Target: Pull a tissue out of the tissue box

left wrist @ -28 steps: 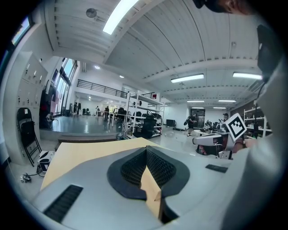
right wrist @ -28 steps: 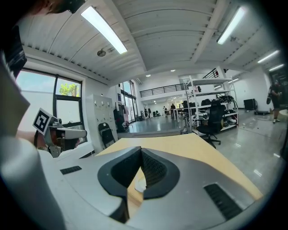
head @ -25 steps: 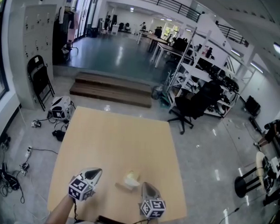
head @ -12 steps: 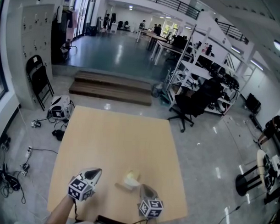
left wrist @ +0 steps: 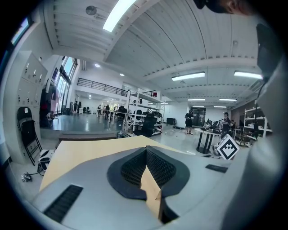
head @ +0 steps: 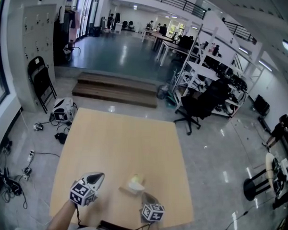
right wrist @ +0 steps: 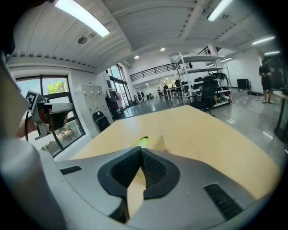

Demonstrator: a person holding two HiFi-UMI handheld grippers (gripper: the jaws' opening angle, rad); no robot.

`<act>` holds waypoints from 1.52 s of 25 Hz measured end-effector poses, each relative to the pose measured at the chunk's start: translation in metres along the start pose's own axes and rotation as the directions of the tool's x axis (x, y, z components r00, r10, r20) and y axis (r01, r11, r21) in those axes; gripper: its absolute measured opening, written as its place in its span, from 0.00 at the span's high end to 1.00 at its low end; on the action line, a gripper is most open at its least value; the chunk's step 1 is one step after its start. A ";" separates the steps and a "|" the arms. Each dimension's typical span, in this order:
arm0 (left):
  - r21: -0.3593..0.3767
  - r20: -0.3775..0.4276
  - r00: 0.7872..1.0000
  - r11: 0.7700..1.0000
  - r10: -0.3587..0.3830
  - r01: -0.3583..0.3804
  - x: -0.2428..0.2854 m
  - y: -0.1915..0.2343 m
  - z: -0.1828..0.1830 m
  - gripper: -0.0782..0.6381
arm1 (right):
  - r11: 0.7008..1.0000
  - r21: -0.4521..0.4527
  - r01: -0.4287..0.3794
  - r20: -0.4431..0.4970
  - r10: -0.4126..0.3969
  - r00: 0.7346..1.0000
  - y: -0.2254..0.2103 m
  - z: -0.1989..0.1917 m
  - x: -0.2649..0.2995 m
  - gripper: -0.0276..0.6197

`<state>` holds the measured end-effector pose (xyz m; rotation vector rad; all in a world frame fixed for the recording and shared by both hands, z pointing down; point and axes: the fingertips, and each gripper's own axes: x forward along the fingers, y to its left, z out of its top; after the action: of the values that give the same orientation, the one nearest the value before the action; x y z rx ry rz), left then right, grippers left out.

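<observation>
Lowered and drawn slightly leftward since the earlier frames, the right gripper now sits closer to the bottom edge of the head view; nothing else on the table has shifted.

Lower left: the left gripper hangs over the near part of the table, unmoved. The left gripper view shows its jaws pressed together with nothing between them.

Lower centre: the tissue box rests on the table between the two grippers, touched by neither. A pale tissue stands up from its top.

Lower right of centre: the right gripper points at the box from the near side. In the right gripper view its jaws are also closed and empty, and the box shows just beyond their tips.

Reading: the descent looks like an approach to the tissue. No pull has begun, and the right jaws would have to part before they could pinch the tissue.
</observation>
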<state>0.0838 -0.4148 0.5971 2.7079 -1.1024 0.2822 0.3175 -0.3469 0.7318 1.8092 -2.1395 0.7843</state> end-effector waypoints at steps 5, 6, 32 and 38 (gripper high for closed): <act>0.003 -0.001 1.000 1.000 0.005 -0.005 0.000 0.001 -0.001 0.88 | 0.999 0.034 0.006 -0.036 -0.005 0.999 -0.007 -0.021 0.007 0.94; 0.003 -0.002 1.000 1.000 0.005 -0.005 0.000 0.001 -0.001 0.88 | 0.999 0.037 0.007 -0.039 -0.005 0.999 -0.008 -0.024 0.008 0.94; -0.001 -0.016 1.000 1.000 0.011 -0.011 -0.005 0.005 -0.007 0.88 | 0.983 0.182 -0.017 0.039 0.010 0.999 -0.011 -0.002 0.017 0.88; -0.001 -0.018 1.000 1.000 0.012 -0.012 -0.006 0.006 -0.008 0.88 | 0.972 0.231 -0.049 0.055 0.037 0.998 -0.008 0.002 0.026 0.76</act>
<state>0.0747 -0.4128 0.6039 2.6929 -1.1138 0.3074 0.3199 -0.3704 0.7445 1.9180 -2.2045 1.0500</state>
